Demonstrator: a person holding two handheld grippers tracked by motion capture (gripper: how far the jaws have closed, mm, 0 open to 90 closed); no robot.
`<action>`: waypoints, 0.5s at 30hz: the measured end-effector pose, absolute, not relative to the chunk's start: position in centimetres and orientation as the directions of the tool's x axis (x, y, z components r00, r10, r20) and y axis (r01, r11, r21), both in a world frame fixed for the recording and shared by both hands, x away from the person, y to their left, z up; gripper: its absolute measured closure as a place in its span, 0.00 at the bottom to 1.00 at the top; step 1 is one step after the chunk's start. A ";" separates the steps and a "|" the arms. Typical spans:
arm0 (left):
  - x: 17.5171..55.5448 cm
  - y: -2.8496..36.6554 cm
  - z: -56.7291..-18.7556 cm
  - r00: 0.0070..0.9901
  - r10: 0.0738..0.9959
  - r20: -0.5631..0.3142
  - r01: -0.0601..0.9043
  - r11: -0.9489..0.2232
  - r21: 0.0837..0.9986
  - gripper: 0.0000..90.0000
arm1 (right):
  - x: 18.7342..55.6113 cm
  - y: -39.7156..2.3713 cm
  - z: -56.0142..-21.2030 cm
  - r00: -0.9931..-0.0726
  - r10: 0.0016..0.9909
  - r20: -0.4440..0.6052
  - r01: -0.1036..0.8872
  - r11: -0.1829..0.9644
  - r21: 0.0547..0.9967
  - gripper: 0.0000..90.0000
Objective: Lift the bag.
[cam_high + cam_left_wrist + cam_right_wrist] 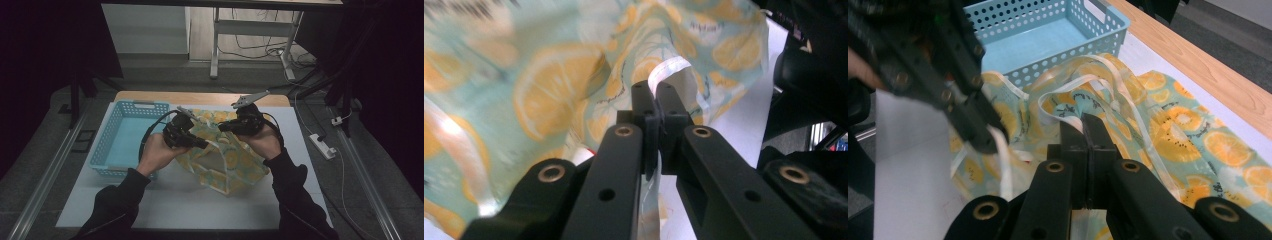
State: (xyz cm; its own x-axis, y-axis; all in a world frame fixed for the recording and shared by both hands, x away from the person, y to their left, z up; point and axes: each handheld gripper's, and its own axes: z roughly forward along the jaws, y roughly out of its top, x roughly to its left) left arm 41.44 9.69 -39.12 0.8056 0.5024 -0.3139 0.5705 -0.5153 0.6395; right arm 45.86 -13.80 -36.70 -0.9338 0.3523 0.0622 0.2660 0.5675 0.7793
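Lemon-print bag [225, 165] between both jaws

Both forearms in dark sleeves come in from the near edge and angle inward toward the middle.

Left hand [156, 152] wraps the body of the left black two-jaw tongs [202, 144], which point right and slightly near, roughly level. Jaws fully together in the left gripper view, tips pinched on a thin fold of material; cable loops off the back of the tool.

Right hand [264, 141] grips the right black two-jaw tongs [223, 127], pointing left toward the other tool, grey three-cornered plate on top. Jaws clamped together in the right gripper view.

Tips of the two tools sit near each other, not touching, both raised off the counter.
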 end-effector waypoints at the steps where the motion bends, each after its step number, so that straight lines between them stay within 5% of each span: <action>1: 41.5 9.8 -38.8 0.807 0.502 -0.312 0.568 -0.514 0.643 0.99 | 45.8 -13.8 -36.5 -0.935 0.348 0.062 0.263 0.565 0.782 0.99; 15: 43.0 11.6 -34.1 0.805 0.489 -0.335 0.560 -0.442 0.700 0.99 | 45.3 -13.8 -33.1 -0.938 0.345 0.039 0.237 0.552 0.799 1.00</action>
